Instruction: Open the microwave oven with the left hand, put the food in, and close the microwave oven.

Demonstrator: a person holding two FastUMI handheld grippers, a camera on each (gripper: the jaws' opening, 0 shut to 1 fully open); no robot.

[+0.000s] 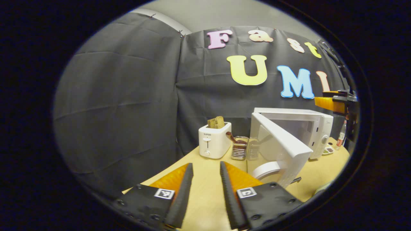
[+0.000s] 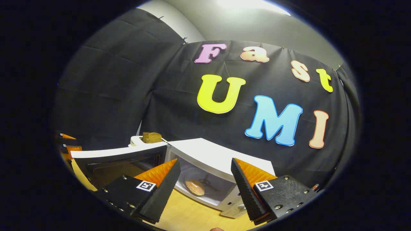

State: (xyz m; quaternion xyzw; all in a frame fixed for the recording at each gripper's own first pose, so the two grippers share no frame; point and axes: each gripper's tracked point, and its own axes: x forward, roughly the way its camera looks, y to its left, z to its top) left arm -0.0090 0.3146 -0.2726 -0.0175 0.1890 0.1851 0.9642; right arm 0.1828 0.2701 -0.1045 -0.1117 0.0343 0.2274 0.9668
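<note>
Microwave (image 1: 316, 128) sits right of the toaster (image 1: 213, 141) on the table (image 1: 205, 192), door (image 1: 281, 144) swung wide toward the left gripper (image 1: 206, 189), whose fingers are spread and hold nothing, likely staged to push the door shut. Food (image 2: 195, 187) is already on the turntable inside. Right gripper (image 2: 205, 189) hovers above the cavity, fingers released and empty. Closing is what's left.

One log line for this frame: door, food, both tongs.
microwave door: open | food: inside on turntable | left tongs: open, empty | right tongs: open, empty | remaining: close door
</note>
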